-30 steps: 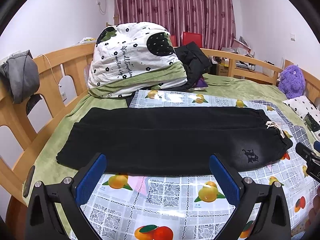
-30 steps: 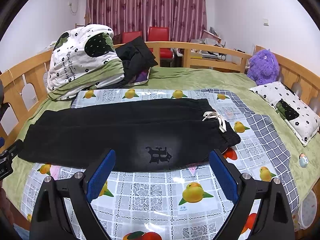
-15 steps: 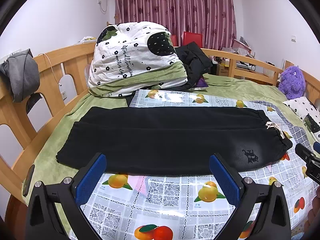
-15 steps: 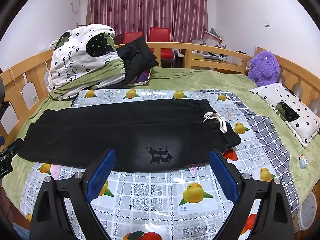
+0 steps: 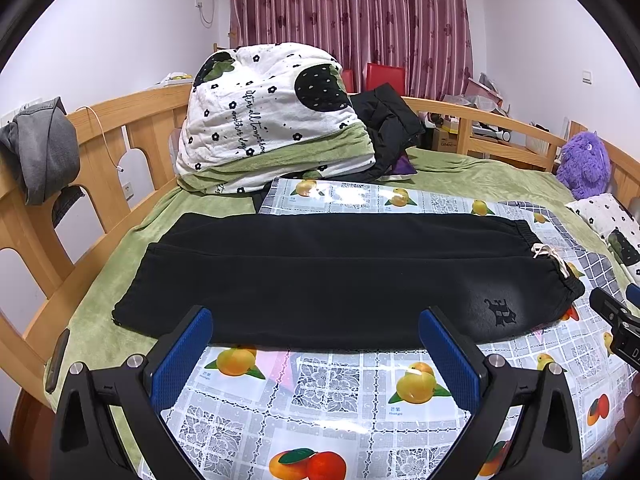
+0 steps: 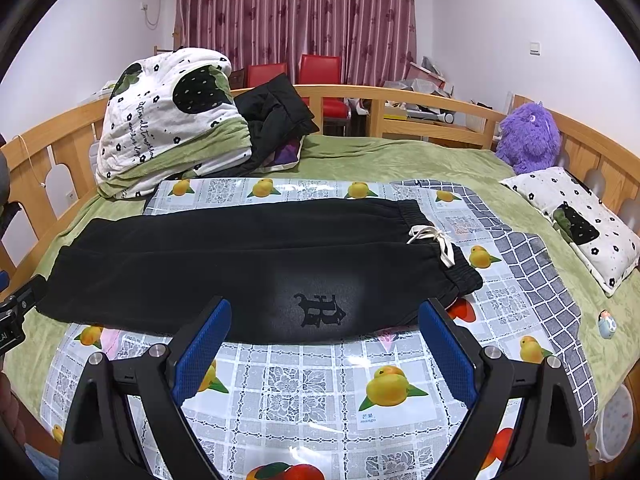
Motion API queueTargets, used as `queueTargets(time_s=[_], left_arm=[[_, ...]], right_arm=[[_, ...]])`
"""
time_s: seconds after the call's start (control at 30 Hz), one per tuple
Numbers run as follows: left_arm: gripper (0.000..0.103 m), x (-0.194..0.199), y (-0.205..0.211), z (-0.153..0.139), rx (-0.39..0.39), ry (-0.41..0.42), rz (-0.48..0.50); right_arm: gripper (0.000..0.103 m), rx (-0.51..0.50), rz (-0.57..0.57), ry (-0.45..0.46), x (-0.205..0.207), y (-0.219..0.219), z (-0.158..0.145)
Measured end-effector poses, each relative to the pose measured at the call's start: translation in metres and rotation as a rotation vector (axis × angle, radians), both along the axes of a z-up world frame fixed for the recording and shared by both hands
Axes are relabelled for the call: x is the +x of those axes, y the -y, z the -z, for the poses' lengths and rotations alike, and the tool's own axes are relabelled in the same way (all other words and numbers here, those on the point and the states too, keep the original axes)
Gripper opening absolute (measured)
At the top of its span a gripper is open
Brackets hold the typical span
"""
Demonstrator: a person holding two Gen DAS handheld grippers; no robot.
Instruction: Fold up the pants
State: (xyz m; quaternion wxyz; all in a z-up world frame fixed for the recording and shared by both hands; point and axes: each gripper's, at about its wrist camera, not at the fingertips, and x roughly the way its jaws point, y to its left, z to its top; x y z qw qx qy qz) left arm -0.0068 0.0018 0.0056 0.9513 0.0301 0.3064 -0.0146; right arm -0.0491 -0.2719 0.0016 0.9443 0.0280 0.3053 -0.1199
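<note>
Pants (image 5: 328, 276) lie flat across the fruit-print mat (image 5: 344, 396), legs stacked lengthwise, waistband right. That first fold looks done; crosswise folds remain. Left gripper (image 5: 316, 344) and right gripper (image 6: 324, 336) hover near edge, both spread wide, empty.

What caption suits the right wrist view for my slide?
Open right gripper hovers before flat black fleece pants on fruit-print plastic sheet.

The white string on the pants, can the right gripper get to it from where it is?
Probably yes. The right gripper is open and holds nothing, and the white drawstring lies exposed on top of the black pants at the waistband, ahead and slightly right, with nothing between them.
</note>
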Motion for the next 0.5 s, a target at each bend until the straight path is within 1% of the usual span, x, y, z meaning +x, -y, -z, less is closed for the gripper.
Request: queueTargets(time_s=[0.5], left_arm=[[0.103,-0.0005,0.0004,-0.0019,0.005,0.002,-0.001]], right_arm=[[0.093,-0.003,0.006,0.010,-0.0013,-0.0012,-0.0029]])
